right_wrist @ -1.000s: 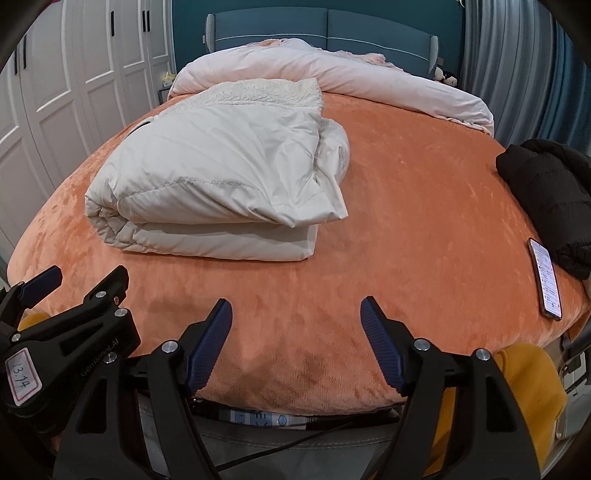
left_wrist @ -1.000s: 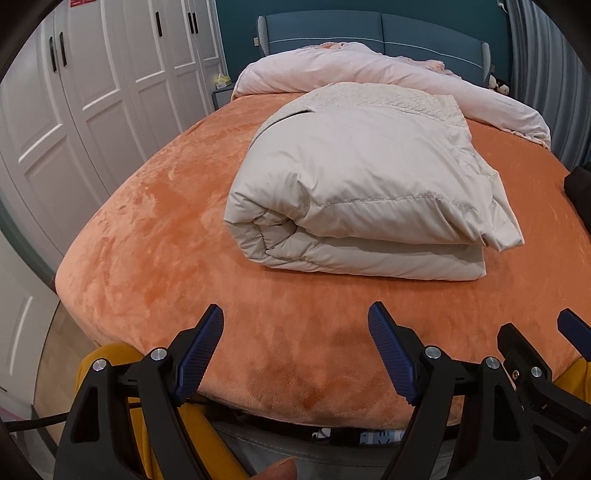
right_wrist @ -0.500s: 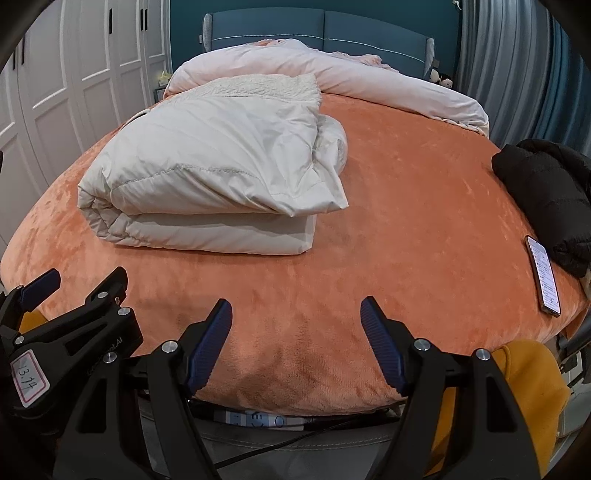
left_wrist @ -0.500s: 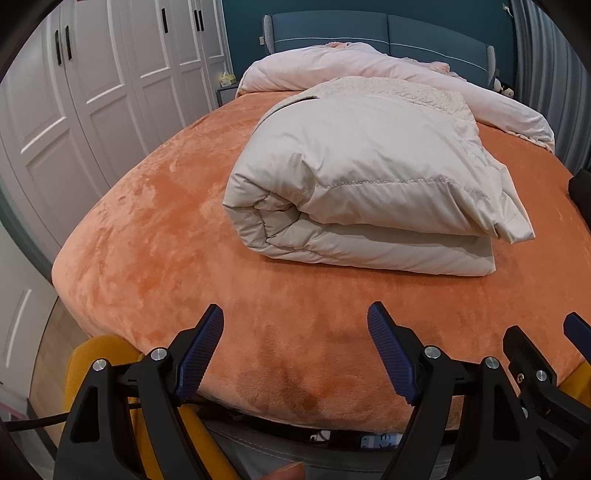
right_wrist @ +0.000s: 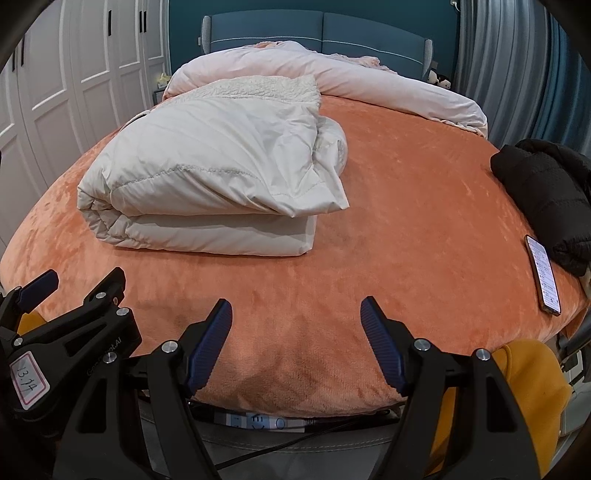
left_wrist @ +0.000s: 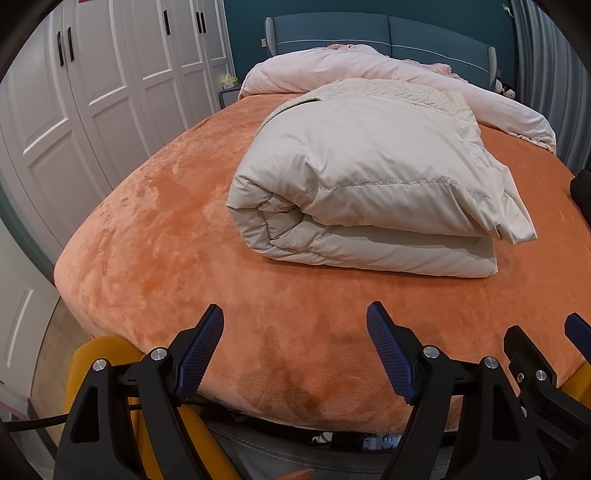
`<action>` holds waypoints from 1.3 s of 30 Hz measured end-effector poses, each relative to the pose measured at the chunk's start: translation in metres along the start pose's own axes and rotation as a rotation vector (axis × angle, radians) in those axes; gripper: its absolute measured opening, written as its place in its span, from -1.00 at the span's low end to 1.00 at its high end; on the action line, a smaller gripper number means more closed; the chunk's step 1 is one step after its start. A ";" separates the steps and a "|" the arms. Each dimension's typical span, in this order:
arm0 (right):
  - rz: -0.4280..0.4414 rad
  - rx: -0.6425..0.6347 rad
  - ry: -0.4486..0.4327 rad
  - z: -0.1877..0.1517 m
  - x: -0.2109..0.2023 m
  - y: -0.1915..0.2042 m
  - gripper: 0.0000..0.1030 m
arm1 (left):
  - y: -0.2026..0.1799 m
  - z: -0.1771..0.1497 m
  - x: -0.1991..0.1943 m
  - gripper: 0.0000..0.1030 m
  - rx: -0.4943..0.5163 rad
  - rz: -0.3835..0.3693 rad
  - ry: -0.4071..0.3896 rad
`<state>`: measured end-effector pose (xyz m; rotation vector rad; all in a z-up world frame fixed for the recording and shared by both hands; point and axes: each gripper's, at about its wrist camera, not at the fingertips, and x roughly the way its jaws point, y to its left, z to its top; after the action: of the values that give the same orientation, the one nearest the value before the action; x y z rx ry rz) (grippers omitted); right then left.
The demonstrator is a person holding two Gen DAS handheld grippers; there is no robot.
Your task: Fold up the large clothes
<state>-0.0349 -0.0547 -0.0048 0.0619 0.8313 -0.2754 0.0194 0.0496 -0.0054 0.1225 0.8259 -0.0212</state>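
A cream padded coat [left_wrist: 369, 192] lies folded into a thick bundle on the orange bed [left_wrist: 155, 236]; it also shows in the right wrist view [right_wrist: 214, 184], left of centre. My left gripper [left_wrist: 295, 332] is open and empty over the bed's near edge, well short of the coat. My right gripper [right_wrist: 296, 325] is open and empty, also at the near edge, beside the left gripper [right_wrist: 40, 295].
A black jacket [right_wrist: 546, 192] and a phone [right_wrist: 543, 275] lie at the bed's right side. A pale pink duvet [right_wrist: 332, 81] is bunched by the blue headboard [right_wrist: 325, 29]. White wardrobe doors [left_wrist: 92, 92] stand on the left.
Both grippers have moved slightly forward and up, so the folded coat looks a little closer. The coat has not moved and both grippers stay open.
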 end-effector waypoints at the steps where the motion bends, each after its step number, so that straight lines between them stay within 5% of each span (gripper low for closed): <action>1: -0.001 0.001 0.001 0.000 0.000 0.000 0.35 | 0.000 0.000 0.000 0.48 0.000 0.000 0.000; 39: -0.012 0.018 0.001 -0.003 0.000 0.013 0.35 | 0.002 0.002 0.001 0.41 0.008 0.011 0.002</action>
<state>-0.0335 -0.0417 -0.0073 0.0742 0.8309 -0.2940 0.0218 0.0518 -0.0050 0.1346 0.8273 -0.0137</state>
